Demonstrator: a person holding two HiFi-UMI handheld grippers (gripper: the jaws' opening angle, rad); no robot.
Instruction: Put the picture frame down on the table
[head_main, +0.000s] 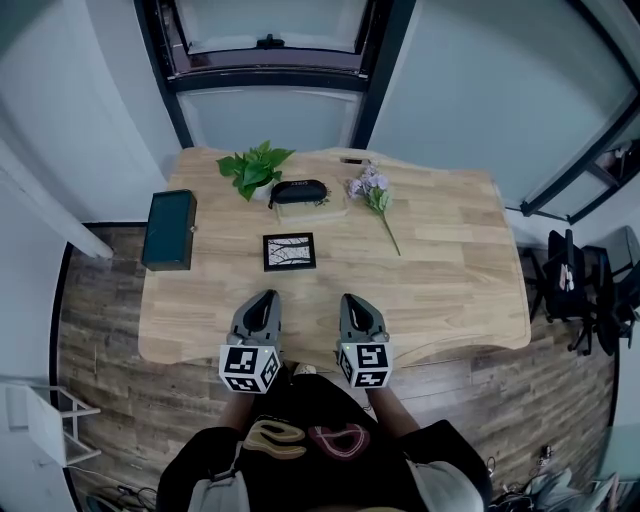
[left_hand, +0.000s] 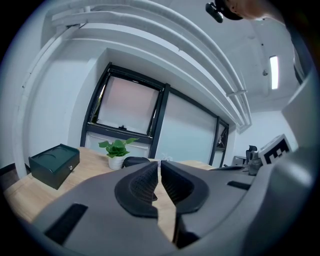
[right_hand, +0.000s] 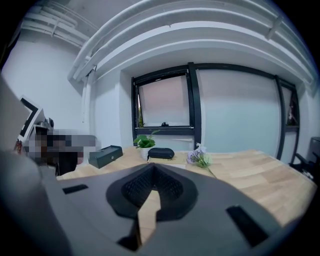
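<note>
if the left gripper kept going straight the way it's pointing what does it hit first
Probably the picture frame, lying flat on the table just ahead of the shut left gripper. Depth is unclear: if it passes above the frame, the black case behind comes next.

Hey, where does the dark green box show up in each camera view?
Head view: dark green box at the left edge of the table.
Left gripper view: the box sits lower left.
Right gripper view: the box sits left of centre.
Shared landmark: the potted plant.
</note>
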